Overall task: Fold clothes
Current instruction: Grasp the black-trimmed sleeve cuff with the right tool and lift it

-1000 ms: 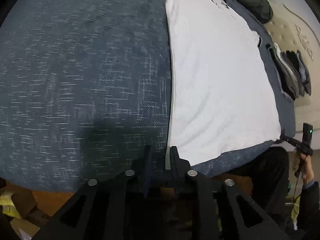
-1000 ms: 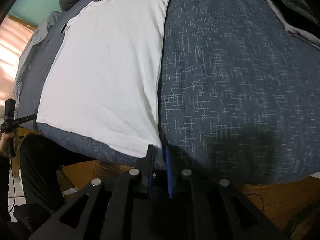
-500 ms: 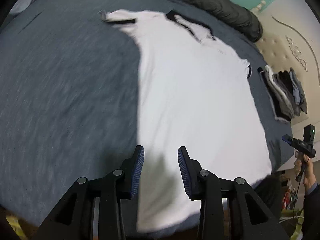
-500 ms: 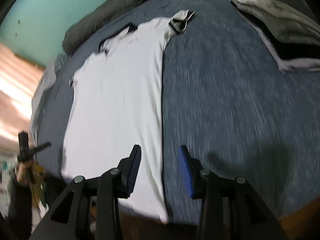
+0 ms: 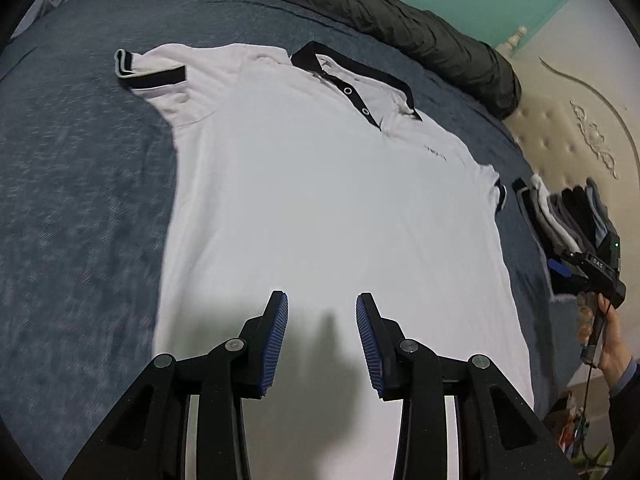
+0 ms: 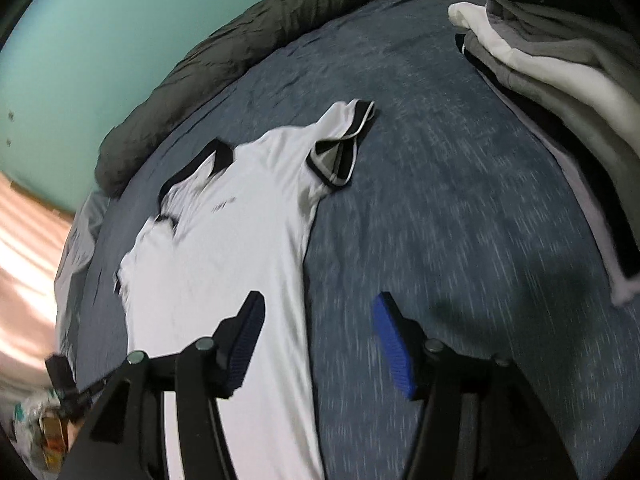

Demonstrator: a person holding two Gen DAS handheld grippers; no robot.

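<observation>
The white polo shirt (image 5: 320,200) lies flat, front up, on the blue bed (image 5: 72,200). My left gripper (image 5: 322,336) hangs above its lower part, partly open and empty. My right gripper (image 6: 316,340), just opening wider, holds nothing. I judge spreading is finished; next I must take a sleeve (image 6: 340,148) and fold it inward.

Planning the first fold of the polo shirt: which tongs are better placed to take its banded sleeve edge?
Right. The right tongs straddle the polo shirt side edge below that sleeve; the left tongs hover mid-hem.

White polo shirt (image 6: 224,264) on bed (image 6: 440,220)
</observation>
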